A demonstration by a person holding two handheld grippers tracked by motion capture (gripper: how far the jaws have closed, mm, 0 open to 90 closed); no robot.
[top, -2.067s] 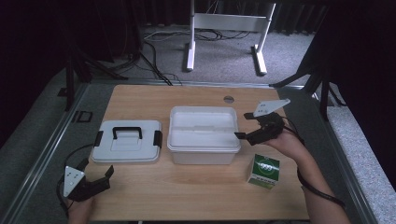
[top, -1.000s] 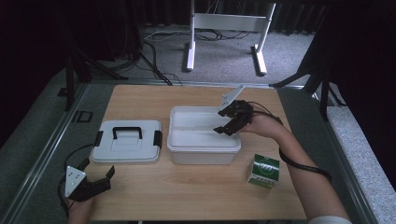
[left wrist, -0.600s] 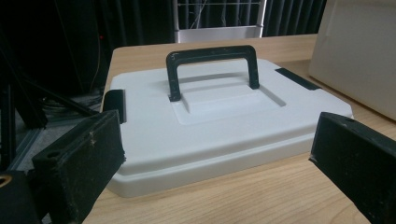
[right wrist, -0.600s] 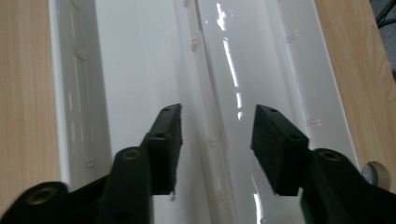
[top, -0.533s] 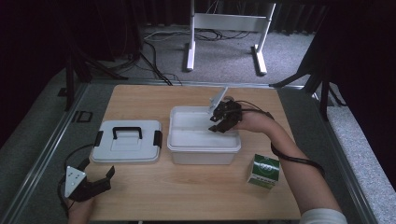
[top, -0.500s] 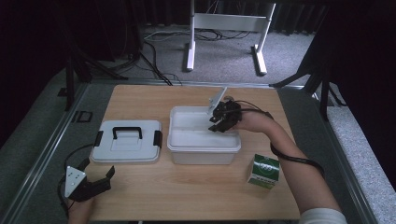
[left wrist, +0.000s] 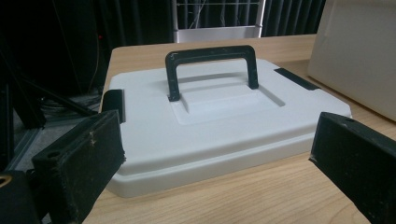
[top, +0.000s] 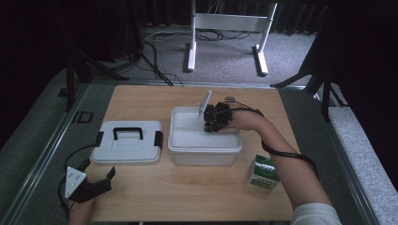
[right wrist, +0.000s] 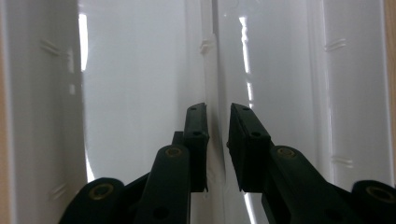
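Wooden table (top: 197, 199) beneath dim room light. Nearest: left gripper (top: 97, 169) idle, jaws wide apart, white lid (top: 126, 140) flat just ahead of them. Farther off: right gripper (top: 213, 123) dipped over open white box (top: 206, 151), jaws just closing, narrowly apart, straddling box wall (right wrist: 214, 70) without pressing yet. Centre wall between pads, finish squeeze evenly, avoid twisting thin plastic.

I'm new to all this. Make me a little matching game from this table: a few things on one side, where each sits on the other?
1. lid
2. open box
3. green carton
4. left gripper

a. middle of the table
b. near right part of the table
c. near left corner, jaws apart
d. flat, left of the box

Pairs: 1-d, 2-a, 3-b, 4-c
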